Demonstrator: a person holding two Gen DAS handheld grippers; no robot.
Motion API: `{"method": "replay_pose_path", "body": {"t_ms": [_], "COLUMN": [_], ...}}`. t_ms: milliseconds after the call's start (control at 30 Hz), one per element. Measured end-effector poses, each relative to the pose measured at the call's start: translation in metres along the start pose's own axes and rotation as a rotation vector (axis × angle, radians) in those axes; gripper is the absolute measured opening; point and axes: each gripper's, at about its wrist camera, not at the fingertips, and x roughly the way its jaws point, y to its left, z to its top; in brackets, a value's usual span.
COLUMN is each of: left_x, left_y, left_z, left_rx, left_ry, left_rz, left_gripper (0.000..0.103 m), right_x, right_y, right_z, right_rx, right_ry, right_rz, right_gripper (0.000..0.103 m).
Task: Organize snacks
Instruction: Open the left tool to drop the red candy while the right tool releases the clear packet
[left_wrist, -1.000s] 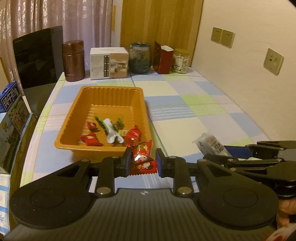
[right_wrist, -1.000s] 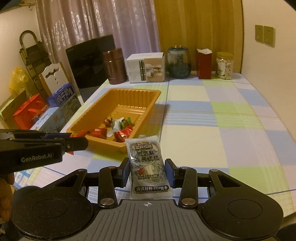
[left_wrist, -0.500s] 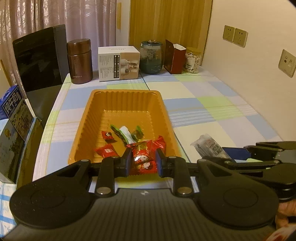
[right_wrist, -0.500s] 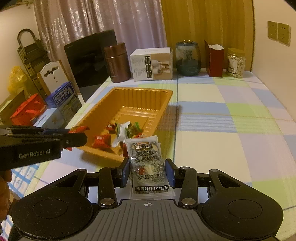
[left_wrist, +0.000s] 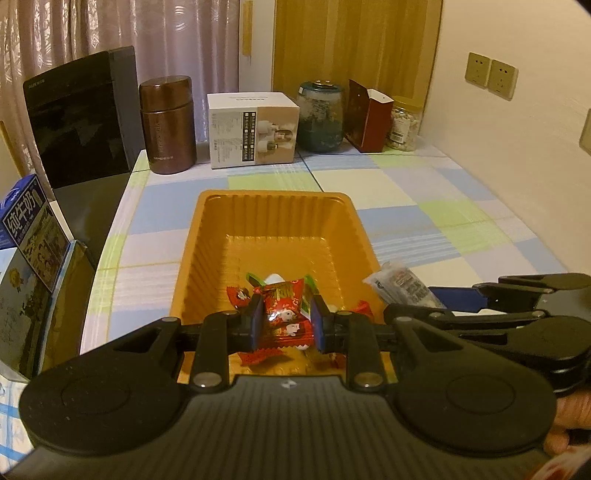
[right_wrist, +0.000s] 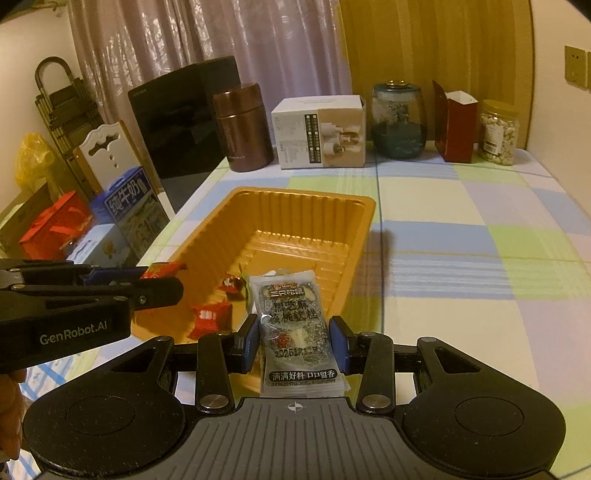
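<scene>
An orange tray (left_wrist: 280, 221) sits on the checked tablecloth and holds several small wrapped candies (right_wrist: 207, 315). My left gripper (left_wrist: 286, 319) is shut on a red snack packet (left_wrist: 284, 306) and holds it over the tray's near end. My right gripper (right_wrist: 295, 341) is shut on a grey sesame-walnut cake packet (right_wrist: 291, 314) at the tray's near right corner (right_wrist: 343, 295). In the left wrist view the right gripper (left_wrist: 480, 310) and its packet (left_wrist: 402, 286) show at the right. In the right wrist view the left gripper (right_wrist: 162, 284) shows at the left.
Along the table's far edge stand a brown canister (left_wrist: 168, 125), a white box (left_wrist: 253, 129), a glass jar (left_wrist: 321, 118), a red carton (left_wrist: 369, 116) and a nut jar (left_wrist: 404, 123). Milk cartons (left_wrist: 27, 229) and a black appliance (left_wrist: 77, 114) stand left of the table.
Both grippers have moved forward with their packets. The left one went from in front of the tray to over its near end; the right one closed on the tray's near right corner.
</scene>
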Motion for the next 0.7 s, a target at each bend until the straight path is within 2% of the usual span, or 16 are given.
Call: {"method": "replay_pose_path", "body": {"t_ms": [700], "left_x": [0.043], "left_y": [0.024], "left_z": [0.016], "left_rx": [-0.011], "left_ry": [0.023], "left_rz": [0.018], "left_gripper": [0.024], "right_x": [0.048], "right_y": [-0.002], "right_z": [0.023], "right_rx": [0.005], "right_ry": [0.019], "right_rz": [-0.001], "right_gripper": [0.041]}}
